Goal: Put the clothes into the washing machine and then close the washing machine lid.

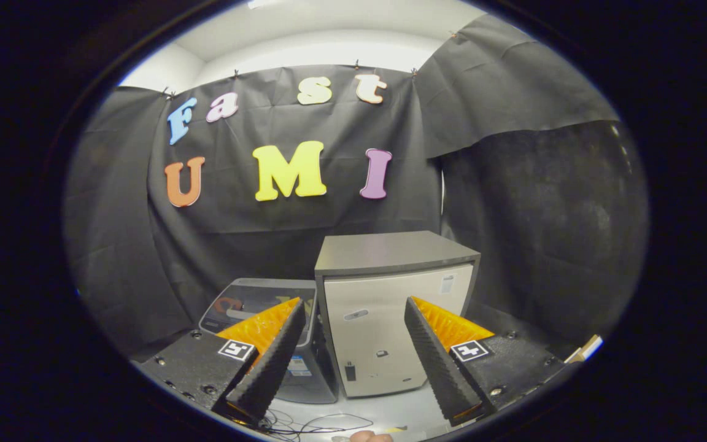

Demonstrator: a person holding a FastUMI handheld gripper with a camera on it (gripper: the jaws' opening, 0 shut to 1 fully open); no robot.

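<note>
Jaws of the gripper [353, 353] stand spread wide and released, grasping nothing, with a broad gap between the two fingers [270, 362]. Straight ahead at twelve o'clock, seen through that gap and just beyond the fingertips, stands a small cabinet-like unit [390, 307] with a grey top and a pale front door, resting on the white table [384, 408]. At about ten o'clock from the gap, touching or just beside the cabinet's left side and partly hidden behind the left finger, sits the washing machine [255, 298], lower than the cabinet, its glossy dark lid down. Thin cables [320, 423] lie on the table at six o'clock, near the finger bases. Off at four o'clock, a pale cardboard-like edge [587, 348] pokes out past the right finger.
</note>
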